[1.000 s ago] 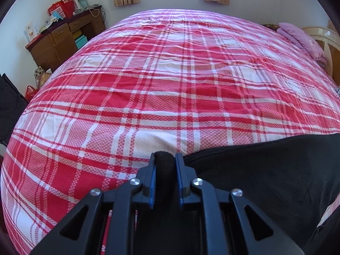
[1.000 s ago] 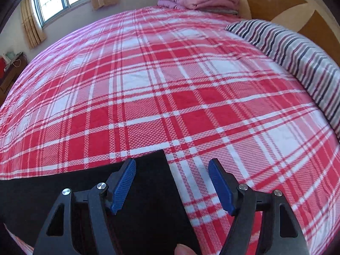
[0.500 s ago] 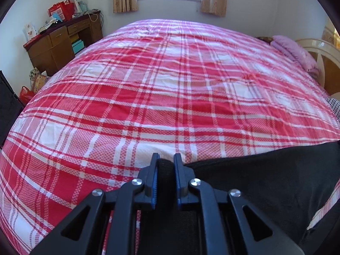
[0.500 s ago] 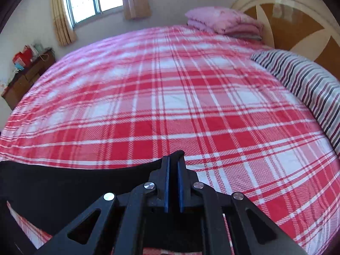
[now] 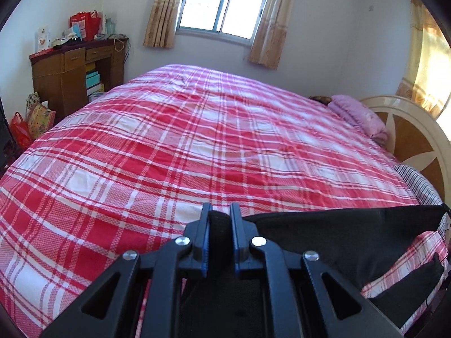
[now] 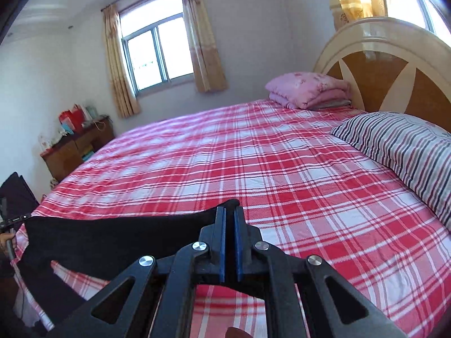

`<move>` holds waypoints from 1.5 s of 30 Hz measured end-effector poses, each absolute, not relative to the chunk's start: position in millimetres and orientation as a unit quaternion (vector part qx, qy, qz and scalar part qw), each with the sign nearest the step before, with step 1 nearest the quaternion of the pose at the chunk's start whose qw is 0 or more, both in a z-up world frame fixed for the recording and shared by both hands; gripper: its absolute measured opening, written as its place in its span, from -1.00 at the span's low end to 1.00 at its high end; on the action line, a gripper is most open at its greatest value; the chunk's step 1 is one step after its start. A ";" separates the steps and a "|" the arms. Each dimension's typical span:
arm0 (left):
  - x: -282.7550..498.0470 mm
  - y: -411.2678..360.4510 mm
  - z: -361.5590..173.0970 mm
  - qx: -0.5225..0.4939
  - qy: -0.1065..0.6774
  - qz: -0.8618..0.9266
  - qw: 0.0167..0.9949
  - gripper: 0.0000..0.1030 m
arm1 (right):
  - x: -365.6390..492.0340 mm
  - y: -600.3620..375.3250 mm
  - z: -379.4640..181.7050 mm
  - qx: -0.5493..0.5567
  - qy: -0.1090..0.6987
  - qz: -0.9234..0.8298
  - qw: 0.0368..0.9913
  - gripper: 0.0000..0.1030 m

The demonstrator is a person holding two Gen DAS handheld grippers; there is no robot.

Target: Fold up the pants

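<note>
Fingers of both grippers are clamped on the black pants, stretched above the plaid bed; keep the edge taut and level when laying it over.

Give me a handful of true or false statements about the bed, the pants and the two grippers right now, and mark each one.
1. Both grippers are clamped on the black pants. True: the left gripper and the right gripper each pinch an edge.
2. The pants lie flat on the bed. False: they hang stretched between the jaws, above the plaid bedspread.
3. A striped pillow lies by the headboard. True.
4. The folded pink blanket sits on the pants. False: it lies far off, near the headboard.
5. The window curtains are drawn shut. False: they hang open.
</note>
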State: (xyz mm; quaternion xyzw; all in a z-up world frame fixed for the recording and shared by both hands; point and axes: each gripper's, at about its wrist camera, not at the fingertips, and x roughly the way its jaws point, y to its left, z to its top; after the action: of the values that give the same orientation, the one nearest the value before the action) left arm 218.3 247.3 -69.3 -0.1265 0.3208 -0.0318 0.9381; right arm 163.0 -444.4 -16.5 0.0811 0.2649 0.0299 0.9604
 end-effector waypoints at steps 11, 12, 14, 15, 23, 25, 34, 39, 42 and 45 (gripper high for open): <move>141.9 263.5 -71.7 -0.142 0.268 -0.066 0.951 -0.74 | 64.4 -473.5 -33.5 0.133 0.257 0.029 0.957 -0.95; 134.6 264.7 -75.0 -0.145 0.265 -0.070 0.951 -0.74 | 56.1 -475.2 -36.0 0.135 0.259 0.026 0.956 -1.00; 121.0 267.3 -82.4 -0.148 0.264 -0.075 0.950 -0.74 | 40.3 -481.2 -41.0 0.140 0.265 0.014 0.954 -1.00; 114.4 268.9 -87.6 -0.148 0.265 -0.078 0.950 -0.74 | 32.0 -484.5 -44.4 0.146 0.270 0.010 0.952 -1.00; 87.7 266.5 -119.9 -0.123 0.278 -0.081 0.949 -0.74 | 14.2 -461.0 -65.0 0.113 0.343 0.004 0.933 -0.98; 87.2 265.1 -122.8 -0.118 0.274 -0.079 0.951 -0.74 | 23.4 -426.0 -64.7 0.081 0.356 0.024 0.931 -0.93; 81.7 269.8 -122.4 -0.143 0.246 -0.073 0.956 -0.74 | 87.0 -168.4 -97.8 -0.138 0.402 0.201 0.883 0.28; 79.9 272.1 -127.2 -0.153 0.247 -0.074 0.954 -0.74 | 99.1 -71.4 -135.6 -0.254 0.389 0.247 0.850 0.03; 79.7 273.5 -127.6 -0.163 0.243 -0.076 0.953 -0.74 | 101.1 -48.9 -151.8 -0.299 0.384 0.239 0.840 -0.06; 81.2 272.4 -127.6 -0.161 0.242 -0.075 0.954 -0.74 | 104.9 -51.0 -154.0 -0.305 0.378 0.237 0.841 -0.26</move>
State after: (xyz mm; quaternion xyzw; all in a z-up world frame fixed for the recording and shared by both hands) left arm 81.2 272.4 -127.6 -0.1606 0.2420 -0.0747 0.9540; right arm 104.9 -51.0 -154.0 -0.3049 0.3780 0.2375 0.8413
